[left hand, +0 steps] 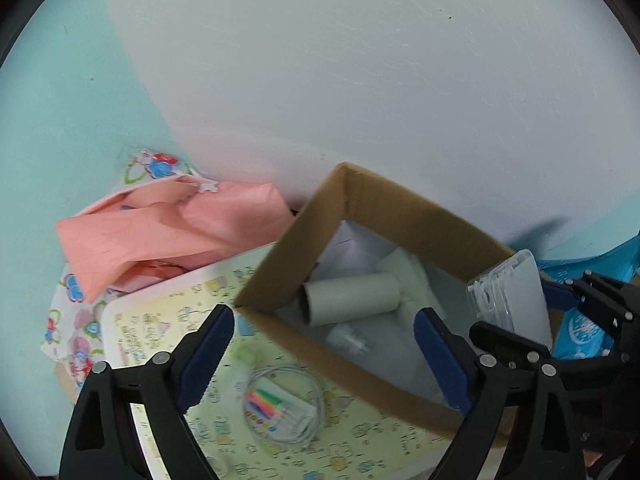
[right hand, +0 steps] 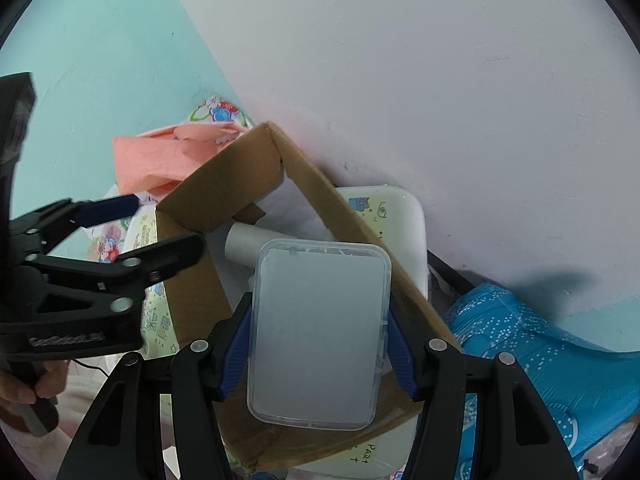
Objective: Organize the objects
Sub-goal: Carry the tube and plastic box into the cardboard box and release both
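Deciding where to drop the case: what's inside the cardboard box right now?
Inside the cardboard box: a cardboard tube, white paper and a small clear bottle. The right gripper's plastic case hides the right corner.

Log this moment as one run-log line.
right gripper: shut on clear plastic case, held above cardboard box | left gripper: open, empty, at box's near wall | in box: paper tube
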`<act>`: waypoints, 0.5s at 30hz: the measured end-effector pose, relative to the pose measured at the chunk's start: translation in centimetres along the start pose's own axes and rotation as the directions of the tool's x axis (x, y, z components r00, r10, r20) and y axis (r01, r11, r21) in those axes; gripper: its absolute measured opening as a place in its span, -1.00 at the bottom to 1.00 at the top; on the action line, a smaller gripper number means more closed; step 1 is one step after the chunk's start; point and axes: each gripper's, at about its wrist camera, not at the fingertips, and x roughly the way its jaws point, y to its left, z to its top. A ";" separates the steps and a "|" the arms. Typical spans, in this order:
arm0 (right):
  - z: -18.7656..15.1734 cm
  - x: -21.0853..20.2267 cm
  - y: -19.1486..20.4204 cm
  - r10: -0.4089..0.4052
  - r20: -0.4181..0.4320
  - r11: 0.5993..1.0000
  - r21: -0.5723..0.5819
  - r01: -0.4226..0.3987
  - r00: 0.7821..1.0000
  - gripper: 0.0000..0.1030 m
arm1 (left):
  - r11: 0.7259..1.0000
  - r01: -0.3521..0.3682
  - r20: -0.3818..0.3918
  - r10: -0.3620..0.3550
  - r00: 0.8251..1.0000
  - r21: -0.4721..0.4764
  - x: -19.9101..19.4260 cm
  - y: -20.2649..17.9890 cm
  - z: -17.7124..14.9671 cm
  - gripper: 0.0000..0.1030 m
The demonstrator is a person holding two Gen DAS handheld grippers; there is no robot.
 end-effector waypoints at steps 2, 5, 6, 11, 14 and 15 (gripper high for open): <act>0.0 0.9 0.6 -0.017 -0.014 1.000 -0.012 0.017 1.000 0.21 | 1.000 -0.014 0.000 0.014 1.000 0.004 0.2 0.3 -0.5 0.85; -0.1 1.8 1.2 -0.021 -0.042 1.000 -0.015 0.021 0.999 0.21 | 1.000 -0.009 -0.026 0.009 1.000 -0.009 1.1 1.1 -0.9 0.85; -0.1 2.1 1.4 -0.025 -0.051 1.000 -0.014 0.024 0.998 0.21 | 1.000 -0.008 -0.035 0.007 0.999 -0.014 1.4 1.4 -1.1 0.85; -0.3 3.7 1.8 -0.057 -0.099 0.998 -0.021 0.055 0.993 0.23 | 0.999 -0.031 -0.053 0.032 0.998 0.006 2.2 2.0 -2.0 0.85; -0.3 4.3 1.8 -0.064 -0.121 0.998 -0.005 0.064 0.991 0.28 | 0.999 -0.039 -0.061 0.039 0.997 0.011 2.5 2.2 -2.4 0.85; -0.4 4.4 1.7 -0.063 -0.128 0.998 0.006 0.064 0.990 0.36 | 0.999 -0.038 -0.063 0.038 0.997 0.009 2.6 2.2 -2.5 0.85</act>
